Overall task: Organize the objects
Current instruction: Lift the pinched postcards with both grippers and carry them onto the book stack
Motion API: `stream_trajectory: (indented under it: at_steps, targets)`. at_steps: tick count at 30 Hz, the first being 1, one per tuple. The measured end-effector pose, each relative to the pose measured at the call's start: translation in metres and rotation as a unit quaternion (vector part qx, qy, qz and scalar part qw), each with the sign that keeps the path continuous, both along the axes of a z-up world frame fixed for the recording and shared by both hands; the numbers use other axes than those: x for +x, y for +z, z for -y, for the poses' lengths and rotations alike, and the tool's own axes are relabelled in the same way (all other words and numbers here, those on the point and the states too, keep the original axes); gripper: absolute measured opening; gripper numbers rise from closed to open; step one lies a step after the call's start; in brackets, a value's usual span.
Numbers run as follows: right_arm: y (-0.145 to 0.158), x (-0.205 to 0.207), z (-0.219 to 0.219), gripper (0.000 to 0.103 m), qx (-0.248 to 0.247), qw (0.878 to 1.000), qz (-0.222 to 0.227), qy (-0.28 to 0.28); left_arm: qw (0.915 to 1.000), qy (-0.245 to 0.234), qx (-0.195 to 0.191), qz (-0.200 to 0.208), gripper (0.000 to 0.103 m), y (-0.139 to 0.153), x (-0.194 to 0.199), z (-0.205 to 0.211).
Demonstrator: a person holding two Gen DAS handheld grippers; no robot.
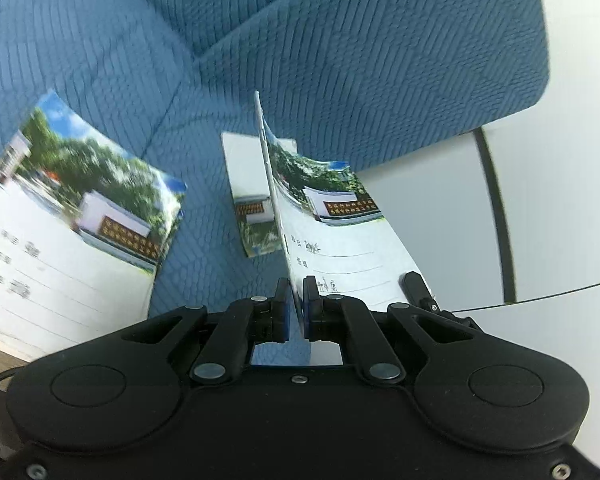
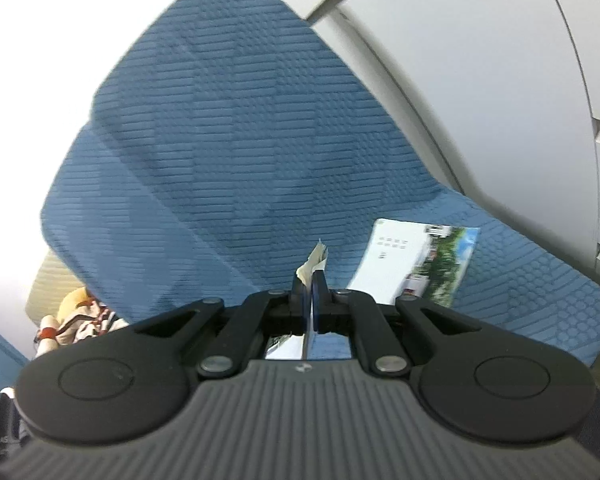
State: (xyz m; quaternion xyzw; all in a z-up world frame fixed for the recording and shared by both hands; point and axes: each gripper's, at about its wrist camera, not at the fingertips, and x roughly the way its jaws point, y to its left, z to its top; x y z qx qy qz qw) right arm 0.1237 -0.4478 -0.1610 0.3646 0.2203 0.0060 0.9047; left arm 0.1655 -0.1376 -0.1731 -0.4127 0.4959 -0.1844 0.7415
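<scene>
- The cover (image 1: 340, 40) over the soft surface is blue, quilted in blocks of fine parallel ribs; in the right wrist view its near corner (image 2: 560, 300) turns to a pattern of small rounded cells.
- The held booklet (image 1: 340, 232) is white with thin ruled lines and dark writing, topped by a photo of green trees, blue sky and a white wall bearing a dark red panel with gold lettering.
- The booklet at the left (image 1: 72, 220) carries the same cover print, blurred.
- The small booklet behind (image 1: 248, 184) is white with that photo too.
- The left gripper (image 1: 296, 300) is black with blue pads.
- The right gripper (image 2: 309, 296) is black, blue-padded, its body ribbed grey.
- The wall panels (image 2: 500, 60) are white.
</scene>
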Motion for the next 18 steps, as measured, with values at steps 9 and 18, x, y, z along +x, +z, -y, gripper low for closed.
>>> stream_trajectory:
  at_steps: [9, 18]
  targets:
    - [0.046, -0.018, -0.042, 0.006, 0.001, 0.999, 0.028, 0.027, 0.9991, 0.015, 0.000, 0.039, 0.005, 0.044, -0.014, -0.051]
    - [0.062, -0.031, -0.090, 0.006, -0.013, 0.998, 0.028, 0.055, 0.9986, 0.021, 0.004, 0.048, 0.005, 0.053, -0.023, -0.100]
